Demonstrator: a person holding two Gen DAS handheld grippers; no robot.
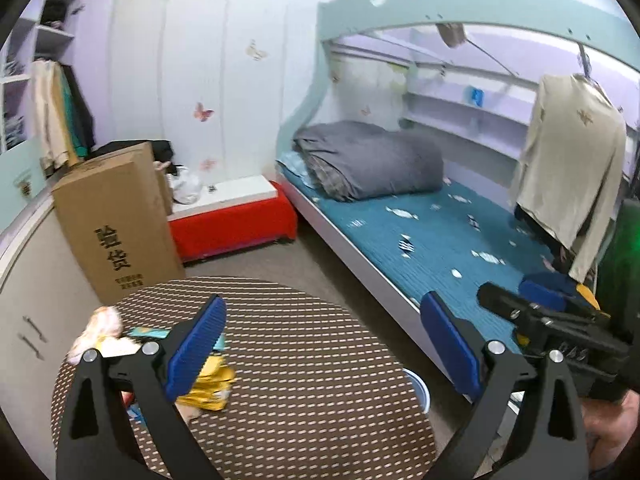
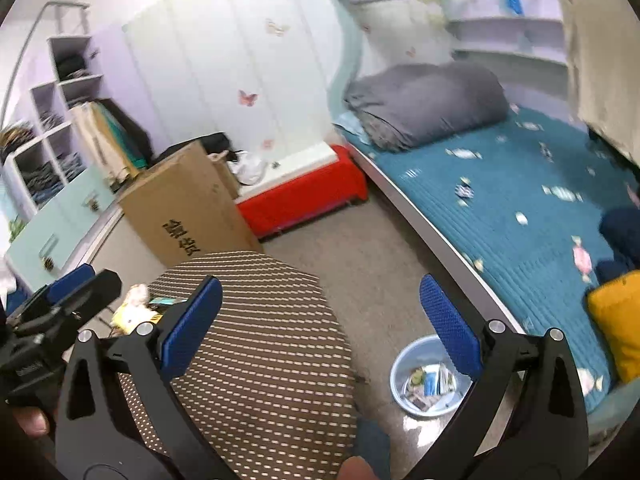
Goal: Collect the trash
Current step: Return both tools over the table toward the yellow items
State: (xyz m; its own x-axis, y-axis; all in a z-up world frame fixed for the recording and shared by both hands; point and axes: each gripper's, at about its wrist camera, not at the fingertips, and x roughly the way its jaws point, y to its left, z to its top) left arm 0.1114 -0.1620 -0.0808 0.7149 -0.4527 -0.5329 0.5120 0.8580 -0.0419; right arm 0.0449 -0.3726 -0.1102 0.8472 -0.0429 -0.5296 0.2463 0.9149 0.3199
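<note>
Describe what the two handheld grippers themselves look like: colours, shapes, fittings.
Both match. The left gripper and the right gripper each have two black angular arms with triangular cut-outs and silver round pivot bolts. Each finger carries a long blue pad with a ribbed or dotted grip texture. Seen from the other side, the body is black with screws. No sleeve or cable shows.

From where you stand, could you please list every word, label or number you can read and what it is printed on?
"验货": large black characters on the side of the cardboard box, standing by the round table.
Smaller black lines beneath those characters on the box: too small to read.
Wrappers on the table and in the blue basin: print is blurred, unreadable.
No other text is visible.
</note>
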